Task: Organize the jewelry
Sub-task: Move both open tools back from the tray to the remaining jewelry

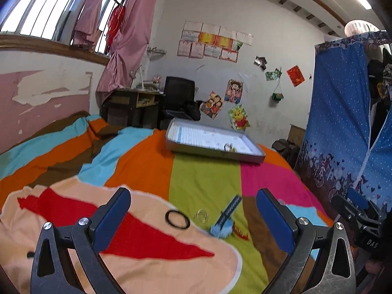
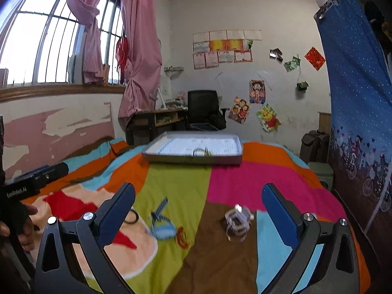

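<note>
Spread over the bed, a striped blanket (image 2: 176, 183) carries loose jewelry, and a shallow box (image 2: 193, 158) sits at its far end with a ring or two already inside. Collection is judged to be under way. Both the left gripper (image 1: 193, 210) and the right gripper (image 2: 198, 208) are held low over the blanket, jaws spread wide and empty. A clear bracelet (image 2: 236, 223) lies nearer than the box, between the right fingers; lowering and closing on it seems called for next. A black band (image 1: 177, 218) lies between the left fingers.
</note>
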